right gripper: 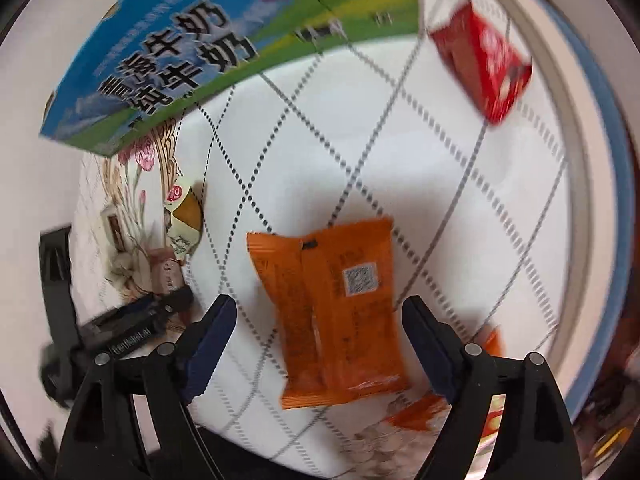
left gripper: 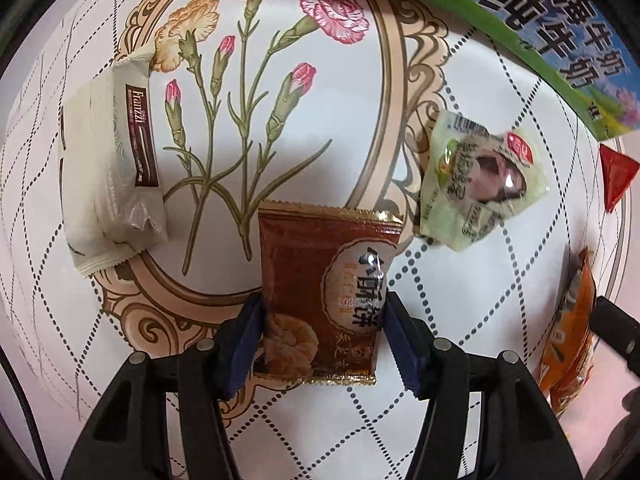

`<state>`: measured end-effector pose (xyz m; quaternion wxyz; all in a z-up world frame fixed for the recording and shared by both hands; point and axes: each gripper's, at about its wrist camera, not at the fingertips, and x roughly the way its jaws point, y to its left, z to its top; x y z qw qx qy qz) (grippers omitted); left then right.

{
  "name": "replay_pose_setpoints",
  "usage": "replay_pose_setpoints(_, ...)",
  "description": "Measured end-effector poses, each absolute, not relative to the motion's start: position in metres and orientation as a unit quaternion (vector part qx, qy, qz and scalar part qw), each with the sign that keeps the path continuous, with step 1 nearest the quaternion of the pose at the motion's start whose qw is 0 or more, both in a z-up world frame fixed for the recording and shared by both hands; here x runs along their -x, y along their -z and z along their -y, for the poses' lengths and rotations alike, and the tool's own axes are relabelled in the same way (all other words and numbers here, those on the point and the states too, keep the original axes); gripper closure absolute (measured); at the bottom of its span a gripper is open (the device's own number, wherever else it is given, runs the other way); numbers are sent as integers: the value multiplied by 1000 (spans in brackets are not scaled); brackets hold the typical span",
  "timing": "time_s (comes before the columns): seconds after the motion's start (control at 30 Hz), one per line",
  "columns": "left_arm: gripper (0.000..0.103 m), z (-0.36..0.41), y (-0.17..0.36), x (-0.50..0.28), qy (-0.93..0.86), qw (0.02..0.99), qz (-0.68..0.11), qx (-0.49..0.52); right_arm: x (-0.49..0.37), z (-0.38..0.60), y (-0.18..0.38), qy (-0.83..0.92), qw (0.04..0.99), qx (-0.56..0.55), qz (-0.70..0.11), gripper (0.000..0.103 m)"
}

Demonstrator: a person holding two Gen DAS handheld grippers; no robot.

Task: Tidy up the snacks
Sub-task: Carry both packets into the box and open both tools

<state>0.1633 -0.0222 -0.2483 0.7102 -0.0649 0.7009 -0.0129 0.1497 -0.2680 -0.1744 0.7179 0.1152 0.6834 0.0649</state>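
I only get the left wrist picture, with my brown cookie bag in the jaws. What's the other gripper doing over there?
Observer: The right gripper is open, its jaws on either side of an orange packet lying on the tablecloth, not gripping it.
Child: I see just an orange sliver at my edge! What's on it?
Observer: Its back faces up, with a seam down the middle and a QR code.
Child: And the little red corner at my far right?
Observer: That is a whole red packet, lying beyond the orange packet, near the table's rim.
Child: Anything else orange?
Observer: Yes, another orange wrapper peeks out just behind the right jaw.
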Motion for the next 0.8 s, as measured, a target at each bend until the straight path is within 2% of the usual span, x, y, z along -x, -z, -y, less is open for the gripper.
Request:
replay_pose_setpoints(0.07,45,20,247,-165,14,710,-701,67,-148,260,177,-67,716,-73,-691,16)
replay_pose_setpoints(0.17,45,17,241,-175,15,710,-700,72,-146,255,188,-75,711,-67,-695,16)
replay_pose_setpoints(0.27,49,13,238,-175,6,719,-690,82,-137,257,199,-59,720,-71,-687,35)
replay_pose_setpoints(0.33,50,15,220,-162,-5,737,-672,75,-131,258,199,-52,729,-77,-679,36)
replay_pose_setpoints(0.4,50,15,213,-161,-6,744,-665,74,-127,259,194,-53,736,-81,-670,43)
replay_pose_setpoints(0.6,50,11,185,-157,11,748,-659,81,-126,264,171,-67,745,-105,-655,45)
replay_pose_setpoints(0.8,50,7,118,-168,45,772,-624,115,-141,263,116,-102,767,-150,-616,45)
